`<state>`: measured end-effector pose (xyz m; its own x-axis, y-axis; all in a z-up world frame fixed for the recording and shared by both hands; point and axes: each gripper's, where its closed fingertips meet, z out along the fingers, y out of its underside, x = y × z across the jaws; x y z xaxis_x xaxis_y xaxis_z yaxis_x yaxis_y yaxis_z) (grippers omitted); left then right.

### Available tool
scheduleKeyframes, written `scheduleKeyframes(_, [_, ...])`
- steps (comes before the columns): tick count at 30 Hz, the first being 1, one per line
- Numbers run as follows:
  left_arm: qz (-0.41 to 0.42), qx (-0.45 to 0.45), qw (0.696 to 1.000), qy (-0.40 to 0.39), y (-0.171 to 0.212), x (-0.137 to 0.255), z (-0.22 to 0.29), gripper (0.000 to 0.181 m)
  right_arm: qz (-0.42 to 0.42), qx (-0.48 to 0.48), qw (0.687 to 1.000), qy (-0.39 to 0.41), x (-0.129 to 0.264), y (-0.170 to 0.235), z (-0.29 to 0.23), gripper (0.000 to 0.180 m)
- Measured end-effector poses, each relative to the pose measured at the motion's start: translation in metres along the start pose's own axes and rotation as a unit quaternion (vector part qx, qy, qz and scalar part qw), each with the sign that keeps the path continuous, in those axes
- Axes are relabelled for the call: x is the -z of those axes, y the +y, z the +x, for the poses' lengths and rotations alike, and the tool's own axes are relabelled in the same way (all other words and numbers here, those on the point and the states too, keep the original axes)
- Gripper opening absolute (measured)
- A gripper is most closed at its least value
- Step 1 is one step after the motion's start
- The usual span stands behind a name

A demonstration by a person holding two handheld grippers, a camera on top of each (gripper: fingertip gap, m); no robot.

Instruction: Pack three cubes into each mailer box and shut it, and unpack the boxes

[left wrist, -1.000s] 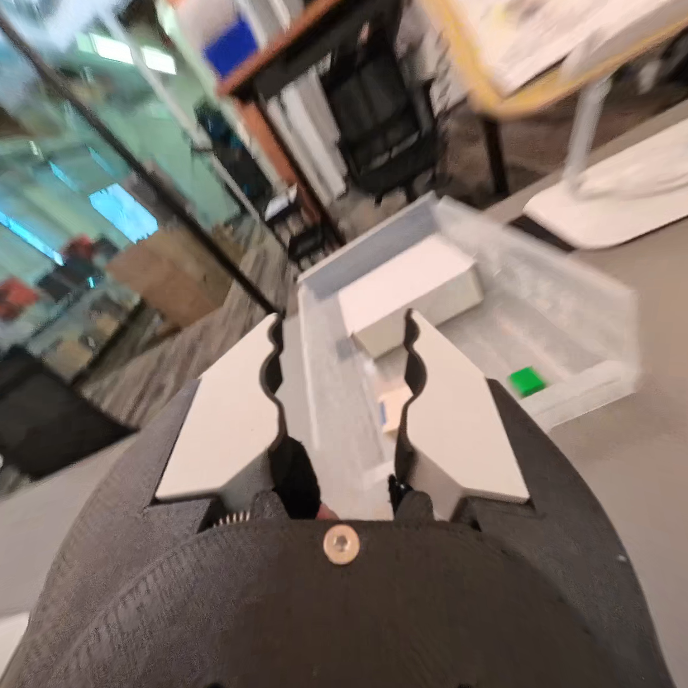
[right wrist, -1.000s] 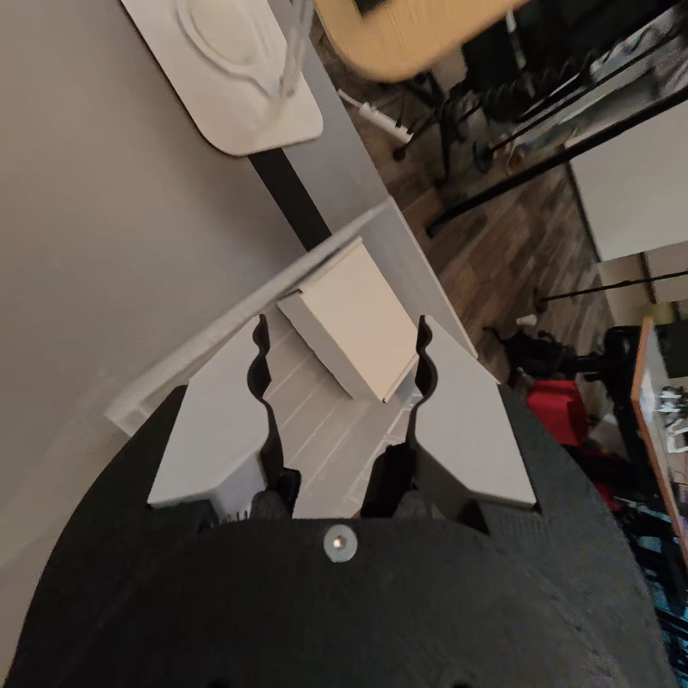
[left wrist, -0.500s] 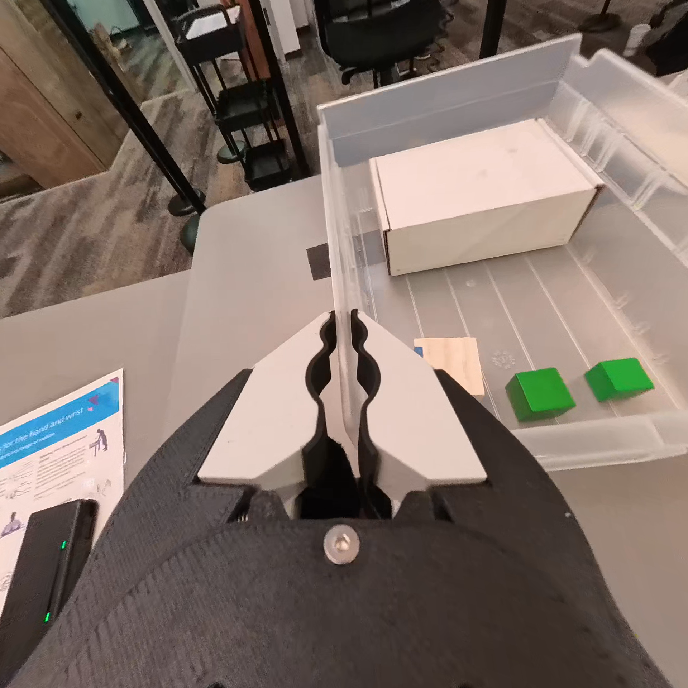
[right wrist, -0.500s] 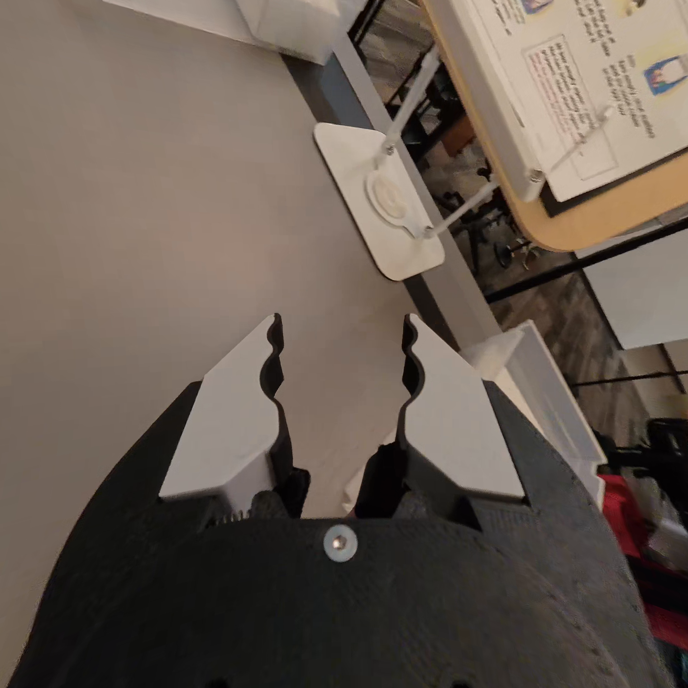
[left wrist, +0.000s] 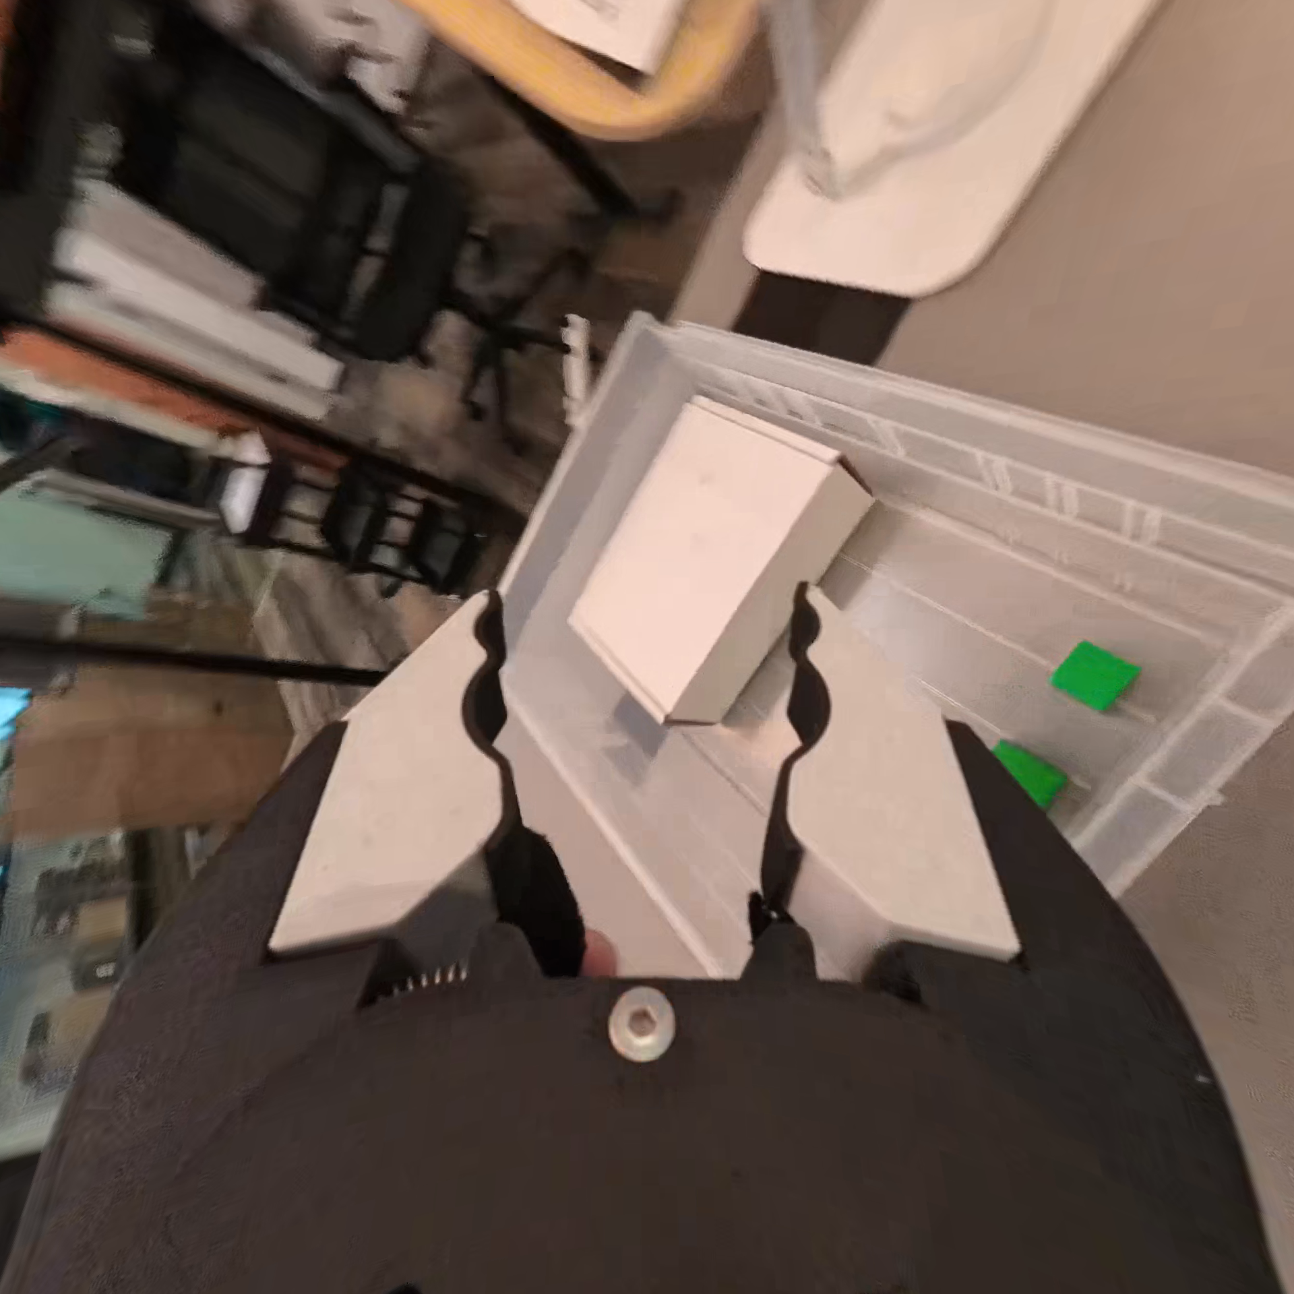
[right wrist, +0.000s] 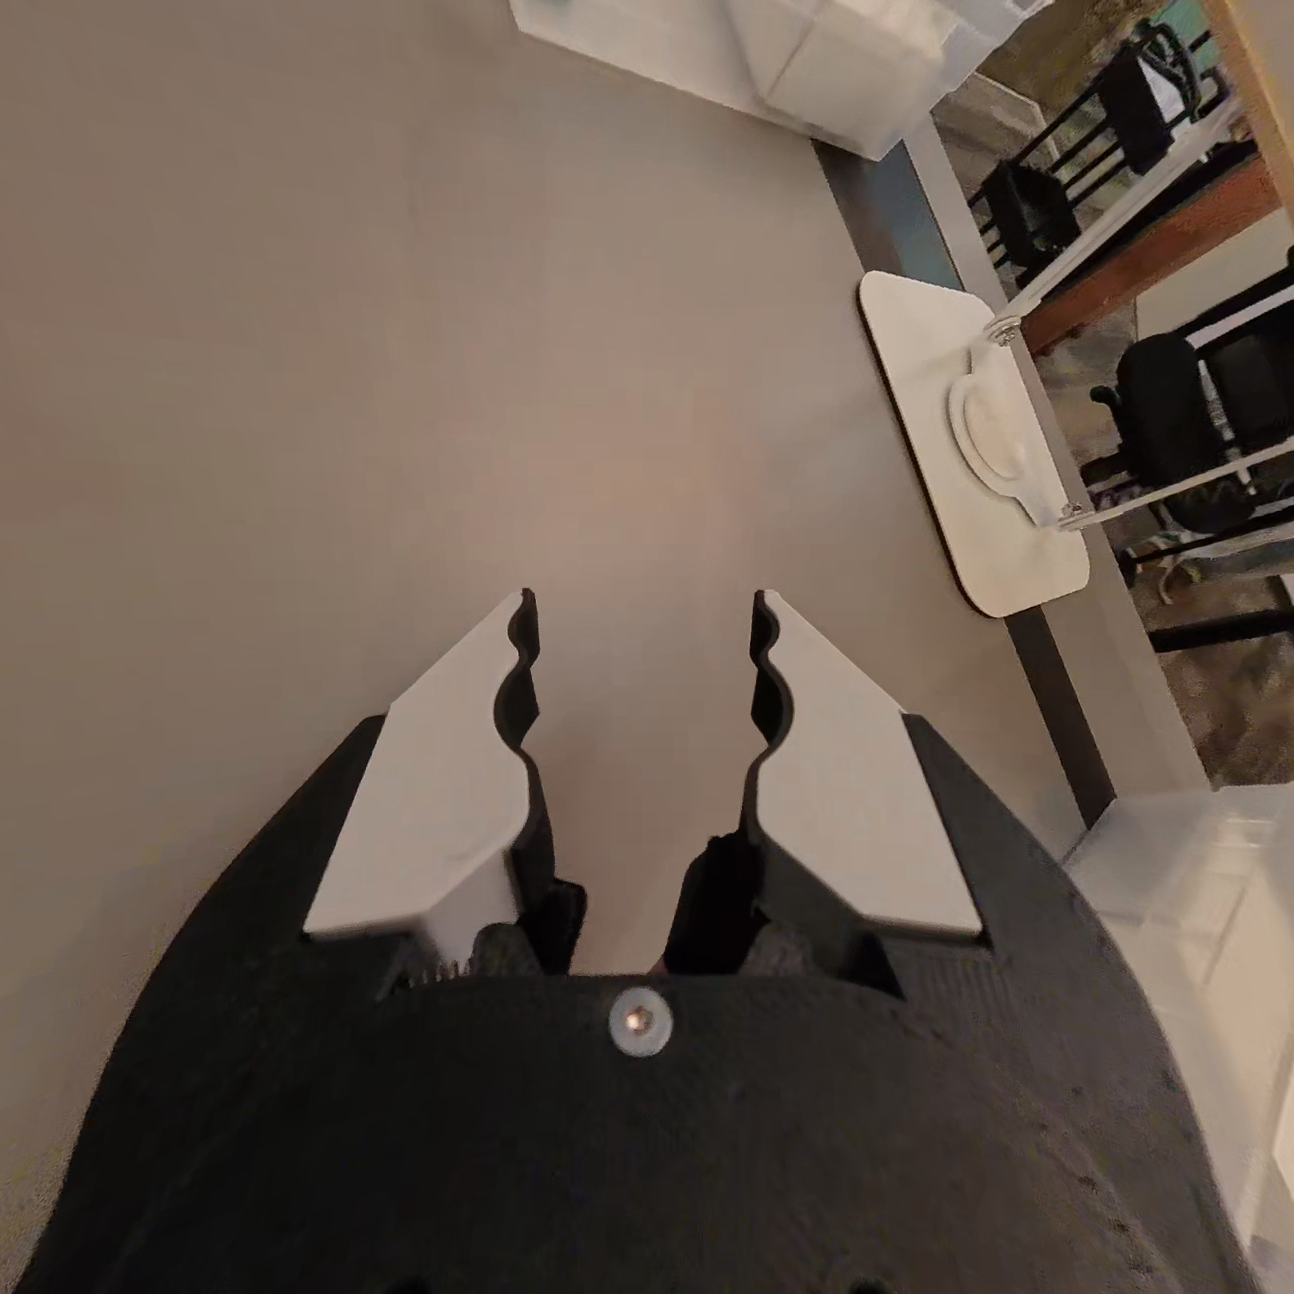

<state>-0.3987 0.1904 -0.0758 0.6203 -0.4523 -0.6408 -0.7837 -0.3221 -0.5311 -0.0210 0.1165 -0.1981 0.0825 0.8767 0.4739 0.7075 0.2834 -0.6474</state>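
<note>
Left gripper (left wrist: 648, 609) gapes wide, empty, above the shut box (left wrist: 707, 560) in the bin (left wrist: 1190, 756); right gripper (right wrist: 641, 616) parted over table (right wrist: 420, 315). Probably reaching: straddle the box.

Warm, dim indoor light fills both views. The left wrist view is smeared by motion blur, worst in the background; the mailer box (left wrist: 707, 560) casts a soft shadow. The right wrist view is sharper, with a pale sheen on the desk (right wrist: 490, 350) and wide-angle bending at the edges.
</note>
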Motion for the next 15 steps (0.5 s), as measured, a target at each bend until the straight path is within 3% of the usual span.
scheduleKeyframes(3, [-0.072,-0.064,0.99,0.102,0.007,-0.059,0.016,0.102,0.013,-0.013,1.0,-0.019,-0.005,0.001,-0.009,0.057])
scheduleKeyframes(8, [-0.107,-0.115,0.968,0.194,0.02,-0.127,0.028,0.112,0.0,-0.002,0.999,-0.036,-0.008,0.013,-0.016,0.056])
scheduleKeyframes(15, [-0.16,-0.154,0.937,0.27,0.043,-0.159,0.041,0.125,0.004,-0.017,0.998,-0.056,-0.009,0.023,-0.014,0.054])
